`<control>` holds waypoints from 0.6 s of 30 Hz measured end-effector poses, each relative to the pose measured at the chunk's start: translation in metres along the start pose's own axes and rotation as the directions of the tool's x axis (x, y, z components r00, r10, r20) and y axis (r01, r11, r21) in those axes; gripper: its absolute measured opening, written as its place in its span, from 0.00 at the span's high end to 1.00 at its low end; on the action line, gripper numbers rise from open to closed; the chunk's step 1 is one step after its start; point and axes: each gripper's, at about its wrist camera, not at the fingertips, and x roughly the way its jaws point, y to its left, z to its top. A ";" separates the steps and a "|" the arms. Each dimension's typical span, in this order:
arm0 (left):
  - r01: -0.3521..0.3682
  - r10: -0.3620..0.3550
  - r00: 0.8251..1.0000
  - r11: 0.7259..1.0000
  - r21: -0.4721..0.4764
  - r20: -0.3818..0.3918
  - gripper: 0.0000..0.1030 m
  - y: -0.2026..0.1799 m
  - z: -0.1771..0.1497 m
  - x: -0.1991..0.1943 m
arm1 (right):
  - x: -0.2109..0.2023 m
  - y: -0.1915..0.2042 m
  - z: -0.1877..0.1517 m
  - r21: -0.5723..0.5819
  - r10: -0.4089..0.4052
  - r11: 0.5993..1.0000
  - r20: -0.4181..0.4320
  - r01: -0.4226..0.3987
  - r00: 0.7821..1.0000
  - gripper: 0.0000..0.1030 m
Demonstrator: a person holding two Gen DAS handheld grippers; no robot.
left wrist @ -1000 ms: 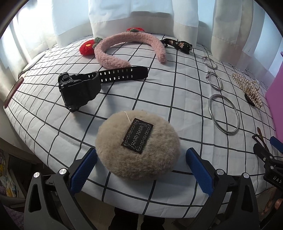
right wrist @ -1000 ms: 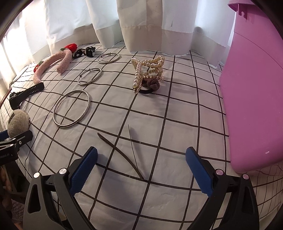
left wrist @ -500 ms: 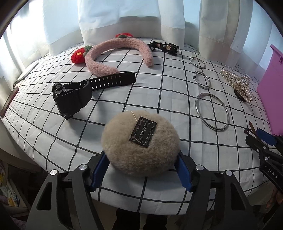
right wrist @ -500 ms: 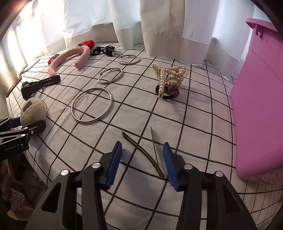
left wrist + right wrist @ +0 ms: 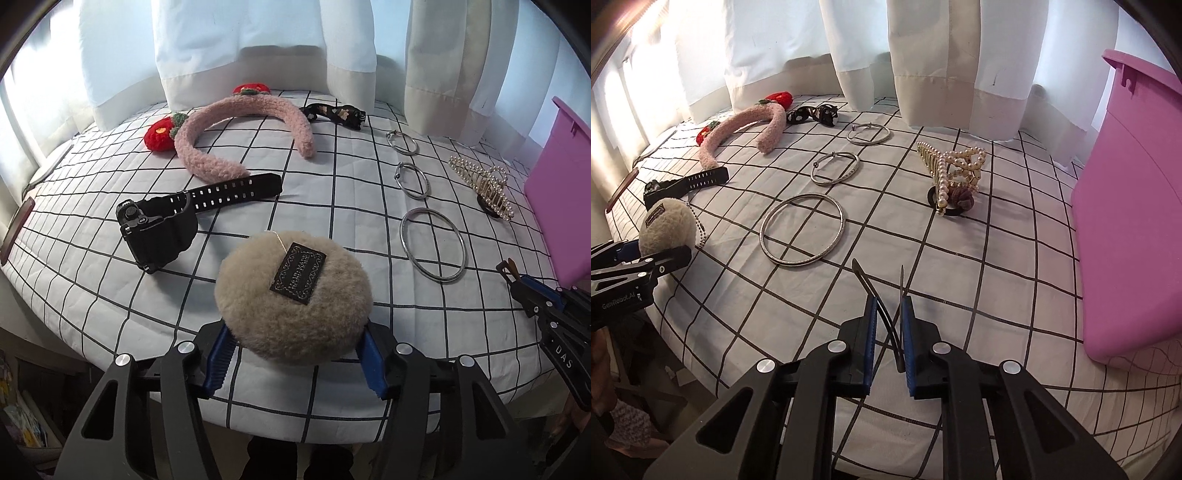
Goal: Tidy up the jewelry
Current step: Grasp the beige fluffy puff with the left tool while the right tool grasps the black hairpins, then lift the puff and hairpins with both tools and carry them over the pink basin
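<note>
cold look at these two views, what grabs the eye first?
The beige puff, held in the left claw at the table's near edge, fills the left view. In the right view, the right claw is shut on a thin V-shaped hairpin, with the pink bin looming along the right side. Three silver bangles line up mid-table.

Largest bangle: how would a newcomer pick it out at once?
Start at the pink bin and look left across the checked cloth to a row of three silver rings. The largest bangle is the nearest, a plain closed hoop; the two behind are smaller, with ball clasps.
</note>
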 end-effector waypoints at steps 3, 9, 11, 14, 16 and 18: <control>0.024 -0.025 1.000 0.999 0.020 0.016 0.45 0.002 0.009 -0.011 | -0.010 0.003 0.005 0.041 0.013 0.999 0.015 -0.014 1.000 0.87; 0.072 -0.078 0.995 0.993 0.093 0.058 0.45 0.001 0.035 -0.034 | -0.039 0.011 0.025 0.118 0.004 0.993 0.076 -0.013 0.997 0.87; 0.097 -0.106 0.992 0.988 0.121 0.075 0.45 0.001 0.046 -0.042 | -0.050 0.012 0.033 0.144 -0.009 0.990 0.101 -0.006 0.995 0.87; 0.131 -0.151 0.983 0.976 0.172 0.109 0.45 -0.003 0.063 -0.056 | -0.069 0.011 0.045 0.185 -0.038 0.983 0.141 0.012 0.989 0.87; 0.159 -0.188 0.974 0.965 0.209 0.126 0.45 -0.008 0.073 -0.064 | -0.082 0.009 0.052 0.216 -0.066 0.976 0.169 0.028 0.983 0.87; 0.189 -0.229 0.963 0.950 0.250 0.141 0.45 -0.016 0.083 -0.074 | -0.098 0.006 0.057 0.248 -0.096 0.968 0.198 0.045 0.976 0.87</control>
